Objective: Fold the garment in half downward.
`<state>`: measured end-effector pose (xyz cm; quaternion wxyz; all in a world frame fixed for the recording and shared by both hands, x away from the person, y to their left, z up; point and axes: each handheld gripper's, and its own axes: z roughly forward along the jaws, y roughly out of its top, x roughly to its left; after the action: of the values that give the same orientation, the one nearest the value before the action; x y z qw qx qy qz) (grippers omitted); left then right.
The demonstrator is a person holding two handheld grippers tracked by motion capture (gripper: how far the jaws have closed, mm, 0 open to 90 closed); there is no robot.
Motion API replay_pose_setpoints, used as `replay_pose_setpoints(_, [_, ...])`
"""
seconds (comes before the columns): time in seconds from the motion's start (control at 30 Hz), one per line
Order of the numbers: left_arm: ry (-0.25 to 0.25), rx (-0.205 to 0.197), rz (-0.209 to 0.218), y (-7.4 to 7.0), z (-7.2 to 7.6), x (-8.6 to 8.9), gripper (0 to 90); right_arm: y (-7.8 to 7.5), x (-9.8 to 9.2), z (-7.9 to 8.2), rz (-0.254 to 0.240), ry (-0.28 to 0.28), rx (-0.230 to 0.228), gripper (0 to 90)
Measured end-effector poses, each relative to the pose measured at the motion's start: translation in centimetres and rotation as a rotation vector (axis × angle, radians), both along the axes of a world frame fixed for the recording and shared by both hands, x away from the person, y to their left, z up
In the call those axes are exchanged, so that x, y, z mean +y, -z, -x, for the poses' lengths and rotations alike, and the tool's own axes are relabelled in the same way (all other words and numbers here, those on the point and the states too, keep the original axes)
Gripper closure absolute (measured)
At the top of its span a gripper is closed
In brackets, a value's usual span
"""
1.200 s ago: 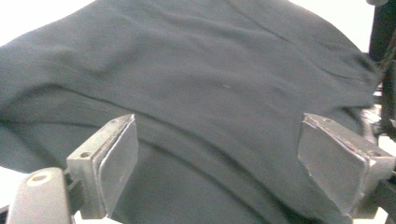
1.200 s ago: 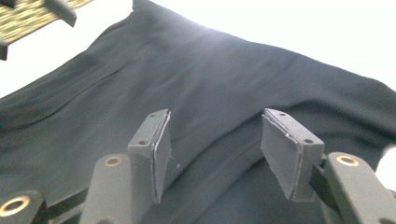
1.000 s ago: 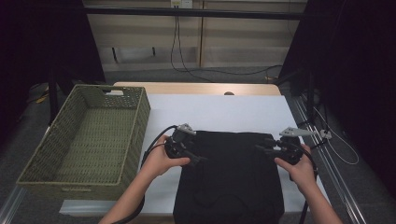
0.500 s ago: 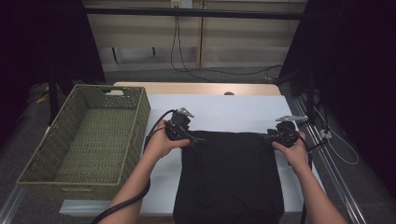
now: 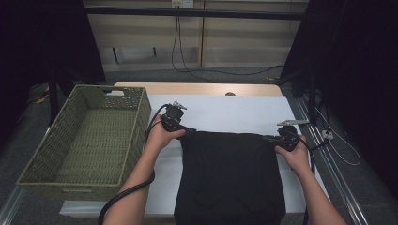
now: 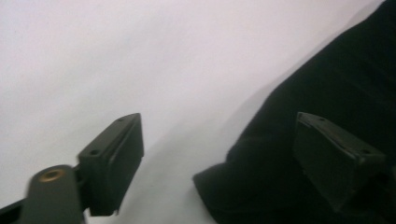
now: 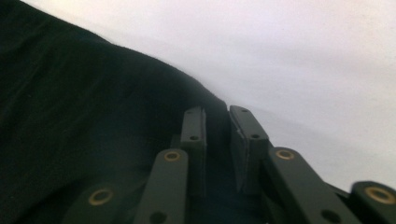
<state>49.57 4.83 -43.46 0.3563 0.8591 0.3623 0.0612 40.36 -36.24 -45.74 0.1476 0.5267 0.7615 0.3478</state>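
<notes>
High view. Item: black garment (image 5: 232,176), spread flat on the white tabletop (image 5: 225,115), its near hem hanging over the tabletop's six o'clock edge. Item: woven green basket (image 5: 33,161), at nine o'clock of the garment, just beside the white sheet. Item: left gripper (image 5: 184,128), at the garment's eleven o'clock corner, carried in the person's left hand (image 5: 162,136). Item: right gripper (image 5: 271,138), at the garment's one o'clock corner, carried in the right hand (image 5: 293,154). A black cable (image 5: 124,197) trails back along the left forearm.

Left gripper view. The jaws stand wide apart. The garment's corner (image 6: 243,186) lies between them, one pad (image 6: 334,156) over the cloth at four o'clock, the other pad (image 6: 114,158) over bare tabletop at eight o'clock. Neither presses; nothing is held.

Right gripper view. The jaws have just been closing and now stand nearly together on the garment's edge (image 7: 215,140), a fold of black cloth pinched between the pads (image 7: 245,140).

Step in hand, as judged: taking hold of the two far corners, probably to fold the garment toward six o'clock. One corner is gripped, the other not yet.

Next move calls for: closing the left jaws on their corner, then lifting both corners together, level, so the cloth folds without skewing.
</notes>
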Motion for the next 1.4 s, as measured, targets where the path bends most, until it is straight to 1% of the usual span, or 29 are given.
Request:
replay_pose_setpoints(0.03, [-0.005,0.005,0.004,0.2,-0.1,0.0,19.5,0.1,-0.1,0.0,-0.008,-0.001,-0.002,78.8])
replay_pose_setpoints(0.13, [0.016,0.029,-0.021,1.2,0.2,0.0,26.1,0.1,-0.1,0.1,-0.019,0.009,-0.005,80.2])
replay_pose_setpoints(0.17, [0.022,0.039,-0.020,1.5,0.4,0.1,28.2,0.2,-0.1,0.2,-0.017,0.008,-0.008,80.5])
replay_pose_setpoints(0.2, [0.024,0.029,-0.016,1.8,0.6,0.2,32.7,0.2,-0.1,0.2,-0.015,0.007,-0.010,80.9])
replay_pose_setpoints(0.23, [0.017,0.021,-0.008,1.9,0.7,0.2,35.3,0.2,-0.1,0.2,-0.015,0.009,-0.009,81.1])
replay_pose_setpoints(0.27, [0.015,0.027,-0.011,1.8,0.9,0.3,38.4,0.2,0.0,0.2,-0.014,0.008,-0.011,81.4])
replay_pose_setpoints(0.3, [0.013,0.042,-0.002,1.7,1.1,0.4,42.6,0.2,0.0,0.2,-0.011,0.005,-0.012,81.8])
replay_pose_setpoints(0.33, [0.020,0.056,-0.002,1.6,1.3,0.4,46.9,0.1,0.0,0.2,-0.008,0.003,-0.011,82.3])
replay_pose_setpoints(0.37, [0.026,0.064,-0.012,1.5,1.4,0.5,52.7,0.1,0.1,0.2,-0.004,0.008,-0.008,83.1])
replay_pose_setpoints(0.43, [0.020,0.099,-0.024,1.3,1.7,0.3,64.3,0.1,0.2,0.3,-0.002,0.013,-0.007,84.5])
replay_pose_setpoints(0.47, [0.029,0.110,-0.034,1.2,1.8,0.3,69.7,0.1,0.2,0.3,-0.004,0.015,-0.008,85.1])
replay_pose_setpoints(0.53, [0.027,0.120,-0.042,1.1,2.1,0.2,78.6,0.1,0.1,0.4,-0.016,0.022,-0.009,86.1])
replay_pose_setpoints(0.6, [0.025,0.110,-0.050,0.9,2.3,0.1,81.2,0.0,0.1,0.4,-0.025,0.021,-0.004,86.7])
replay_pose_setpoints(0.67, [0.026,0.101,-0.056,0.6,2.4,0.3,82.6,-0.1,0.2,0.5,-0.009,0.008,-0.011,87.1])
replay_pose_setpoints(0.7, [0.024,0.091,-0.062,0.3,2.5,0.4,82.9,-0.3,0.2,0.6,-0.002,0.005,-0.017,87.2])
replay_pose_setpoints(0.73, [0.021,0.075,-0.067,-0.2,2.4,0.7,83.1,-0.5,0.2,0.6,-0.003,0.010,-0.026,87.4])
replay_pose_setpoints(0.77, [0.009,0.070,-0.061,-0.4,2.4,0.8,83.5,-0.9,0.0,0.6,-0.007,0.011,-0.042,87.5])
replay_pose_setpoints(0.8, [-0.006,0.058,-0.055,-1.0,2.3,1.1,83.6,-1.2,-0.1,0.6,-0.008,0.013,-0.049,87.7])
replay_pose_setpoints(0.83, [-0.010,0.054,-0.051,-1.2,2.2,1.3,83.9,-1.7,-0.2,0.5,-0.009,0.016,-0.064,87.9])
replay_pose_setpoints(0.93, [-0.034,0.008,-0.057,-2.2,1.8,1.5,84.2,-2.6,-0.3,0.2,-0.023,0.024,-0.092,88.1])
replay_pose_setpoints(1.0, [-0.045,-0.037,-0.068,-2.8,1.5,1.5,84.3,-3.1,-0.1,-0.1,-0.015,0.036,-0.114,88.1])
replay_pose_setpoints(1.07, [-0.048,-0.046,-0.062,-3.1,1.2,1.5,84.3,-3.4,0.0,-0.6,-0.005,0.045,-0.129,88.1])
replay_pose_setpoints(1.13, [-0.058,-0.063,-0.058,-3.4,0.9,1.7,84.3,-3.7,0.2,-1.1,-0.007,0.052,-0.135,88.1])
replay_pose_setpoints(1.2, [-0.066,-0.063,-0.056,-3.4,0.4,2.0,84.3,-3.8,0.3,-1.5,-0.006,0.060,-0.140,88.1])
replay_pose_setpoints(1.27, [-0.078,-0.068,-0.054,-3.3,0.1,2.2,84.3,-3.9,0.4,-2.0,-0.004,0.063,-0.143,88.1])
replay_pose_setpoints(1.3, [-0.076,-0.063,-0.054,-3.3,-0.1,2.3,84.3,-3.9,0.4,-2.1,-0.009,0.063,-0.144,88.1])
replay_pose_setpoints(1.33, [-0.083,-0.069,-0.051,-3.2,-0.2,2.3,84.2,-3.8,0.5,-2.3,-0.011,0.061,-0.140,88.1])
replay_pose_setpoints(1.4, [-0.087,-0.068,-0.052,-2.9,-0.4,2.4,84.2,-3.6,0.7,-2.7,-0.002,0.060,-0.134,88.1])
